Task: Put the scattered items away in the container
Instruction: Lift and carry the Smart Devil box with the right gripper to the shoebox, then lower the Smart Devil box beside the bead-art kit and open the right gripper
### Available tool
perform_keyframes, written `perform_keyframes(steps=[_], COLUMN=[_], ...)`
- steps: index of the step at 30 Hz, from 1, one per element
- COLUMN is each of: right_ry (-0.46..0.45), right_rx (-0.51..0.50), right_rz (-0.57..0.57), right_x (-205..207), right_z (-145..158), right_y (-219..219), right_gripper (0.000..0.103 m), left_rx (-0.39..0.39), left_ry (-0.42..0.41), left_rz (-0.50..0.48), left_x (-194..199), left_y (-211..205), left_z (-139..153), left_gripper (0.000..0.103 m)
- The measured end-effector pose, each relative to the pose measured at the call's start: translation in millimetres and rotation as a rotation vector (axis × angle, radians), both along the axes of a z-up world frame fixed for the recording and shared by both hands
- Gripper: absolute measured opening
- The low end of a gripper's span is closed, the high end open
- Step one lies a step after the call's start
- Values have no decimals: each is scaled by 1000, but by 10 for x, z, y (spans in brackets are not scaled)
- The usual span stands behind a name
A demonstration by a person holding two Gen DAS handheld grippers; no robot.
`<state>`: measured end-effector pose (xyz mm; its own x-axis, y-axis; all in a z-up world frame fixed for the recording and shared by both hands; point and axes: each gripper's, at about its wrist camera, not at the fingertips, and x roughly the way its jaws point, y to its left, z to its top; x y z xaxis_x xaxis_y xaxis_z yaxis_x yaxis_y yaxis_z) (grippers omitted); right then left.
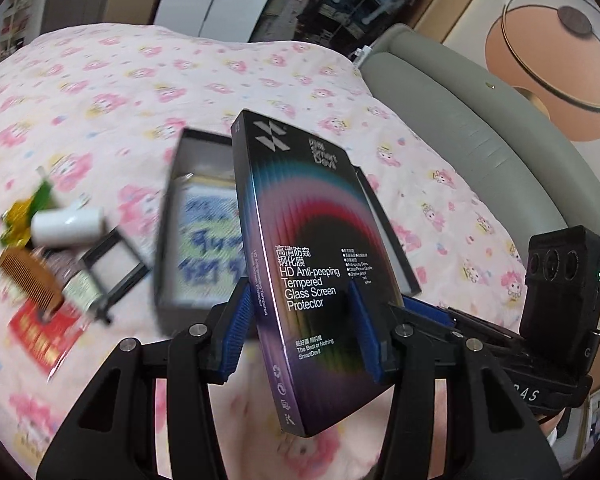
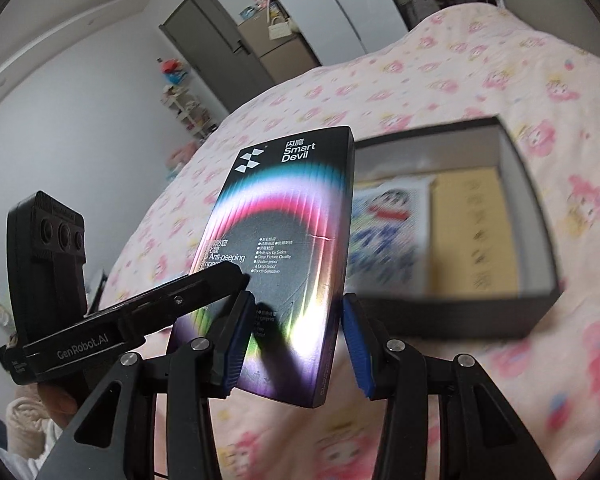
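Both my claws clamp the box (image 1: 300, 264): left claw (image 1: 300, 328) and right claw (image 2: 296, 340) each pinch it partway open, tilted above the bed (image 1: 140, 92). The container (image 2: 512, 216) lies at two o'clock, blurred; its contents look like papers. The comb (image 1: 28, 276) at nine o'clock is smeared.

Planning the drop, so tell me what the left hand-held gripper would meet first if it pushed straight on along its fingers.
Probably the open dark cardboard storage box on the pink cartoon-print bedspread. It lies just beyond the left hand-held gripper, which grips the black screen-protector box; depth is unclear.
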<state>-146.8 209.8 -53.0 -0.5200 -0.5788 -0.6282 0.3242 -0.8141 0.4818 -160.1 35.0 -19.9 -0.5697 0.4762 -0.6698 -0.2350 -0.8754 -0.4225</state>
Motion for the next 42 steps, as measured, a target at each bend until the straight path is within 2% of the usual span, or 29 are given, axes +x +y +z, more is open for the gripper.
perform_keyframes(steps=[4, 9, 15, 18, 20, 22, 25, 28, 30, 32, 36, 38, 42], right_ry=[13, -21, -93, -98, -101, -101, -93, -84, -62, -65, -67, -68, -74], right_rx=[31, 46, 130, 173, 202, 210, 206, 202, 245, 245, 251, 265, 260], right_rz=[-8, -28, -63, -52, -44, -56, -68, -81, -93, -90, -90, -92, -90], right_x=[-359, -722, -851, -874, -890, -904, -900, -878, -846, -860, -856, -861, -890], right_z=[-19, -276, -557, -627, -673, -675, -651, -609, -582, -598, -624, -643, -644], right_y=[204, 358, 439, 375, 332, 329, 388, 431, 408, 405, 406, 398, 413], right_gripper=[40, 40, 40, 40, 40, 40, 40, 40, 40, 40, 40, 39, 39], left_rx=[-33, -44, -48, -85, -117, -124, -149, -185, -204, -224, -295, -309, -274], left_ry=[-29, -142, -291, -340, -346, -329, -314, -334, -358, -381, -376, -374, -379], left_rz=[-29, -47, -47, -42, -24, 18, 95, 139, 127, 115, 61, 33, 16], left_x=[-420, -882, -1142, -1177, -1167, -1150, -1132, -1138, -1144, -1150, -1206, -1207, -1199], left_y=[262, 443, 599, 629, 625, 567, 490, 502, 582, 663, 880, 963, 932], left_z=[-67, -399, -809, -943, -969, -938, -913, -967, -1021, -1074, -1108, -1102, -1099], left_gripper=[49, 49, 49, 46, 46, 41, 40, 36, 36, 35, 35, 27, 28])
